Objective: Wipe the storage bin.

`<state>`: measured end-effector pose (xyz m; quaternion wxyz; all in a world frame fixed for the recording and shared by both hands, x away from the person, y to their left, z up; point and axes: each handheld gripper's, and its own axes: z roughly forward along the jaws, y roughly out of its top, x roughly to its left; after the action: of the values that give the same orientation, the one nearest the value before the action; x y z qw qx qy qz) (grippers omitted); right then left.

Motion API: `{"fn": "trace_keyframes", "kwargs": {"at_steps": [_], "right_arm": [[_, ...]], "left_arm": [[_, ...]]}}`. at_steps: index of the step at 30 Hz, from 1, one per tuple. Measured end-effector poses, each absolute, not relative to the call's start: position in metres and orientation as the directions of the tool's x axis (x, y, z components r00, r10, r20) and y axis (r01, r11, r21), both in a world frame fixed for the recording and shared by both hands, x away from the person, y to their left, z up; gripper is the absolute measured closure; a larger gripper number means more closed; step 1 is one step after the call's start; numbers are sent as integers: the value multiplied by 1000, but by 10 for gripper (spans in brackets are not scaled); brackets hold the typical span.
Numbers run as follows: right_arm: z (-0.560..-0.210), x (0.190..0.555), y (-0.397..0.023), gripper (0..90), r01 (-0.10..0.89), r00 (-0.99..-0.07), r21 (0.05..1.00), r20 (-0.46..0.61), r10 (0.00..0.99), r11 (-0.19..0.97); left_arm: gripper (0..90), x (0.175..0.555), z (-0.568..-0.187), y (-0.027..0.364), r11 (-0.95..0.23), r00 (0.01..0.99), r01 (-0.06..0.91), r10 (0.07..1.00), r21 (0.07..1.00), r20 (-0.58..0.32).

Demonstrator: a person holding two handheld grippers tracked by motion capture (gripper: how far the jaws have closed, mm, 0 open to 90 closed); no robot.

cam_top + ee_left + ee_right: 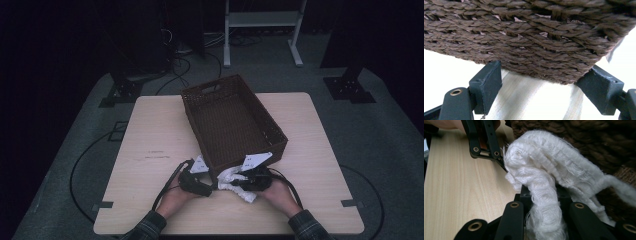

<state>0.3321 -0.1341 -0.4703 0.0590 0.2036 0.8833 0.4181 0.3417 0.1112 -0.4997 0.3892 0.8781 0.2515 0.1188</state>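
On the bench a brown woven basket sits slantwise, its near corner pointing toward the person, whose two hands come in from the bottom edge of the high view. The right claw is clenched on a white cloth; in the right gripper view the cloth rises bunched and frayed from between the two black jaws, which pinch a thick fold of it low down, and its upper part leans against the dark weave of the basket. In the high view the cloth lies crumpled on the bench just in front of the basket's near corner, between the two hands, with one end trailing toward the person. The left claw stands released: in the left gripper view its jaws are set wide apart on either side of the basket's lower corner, the pale wood of the bench showing between them. Their tips come close up to the weave, though whether either one actually touches it is hard to tell from this angle. In the right gripper view the left claw appears at the top, right beside the cloth's edge. Each gripper carries a pale three-cornered plate on top, and dark cables trail from both across the bench toward the person's sleeves.
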Motion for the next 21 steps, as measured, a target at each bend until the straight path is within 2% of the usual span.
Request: {"fn": "trace_keyframes", "kwargs": {"at_steps": [11, 21], "right_arm": [[-485, 332, -121, 737, 312, -918, 727, 64, 392, 612], [-473, 327, -121, 736, 285, -920, 744, 37, 389, 604]], "left_arm": [[196, 342, -500, 111, -570, 844, 350, 536, 744, 13], [196, 341, -500, 111, -566, 843, 352, 538, 746, 11]]}}
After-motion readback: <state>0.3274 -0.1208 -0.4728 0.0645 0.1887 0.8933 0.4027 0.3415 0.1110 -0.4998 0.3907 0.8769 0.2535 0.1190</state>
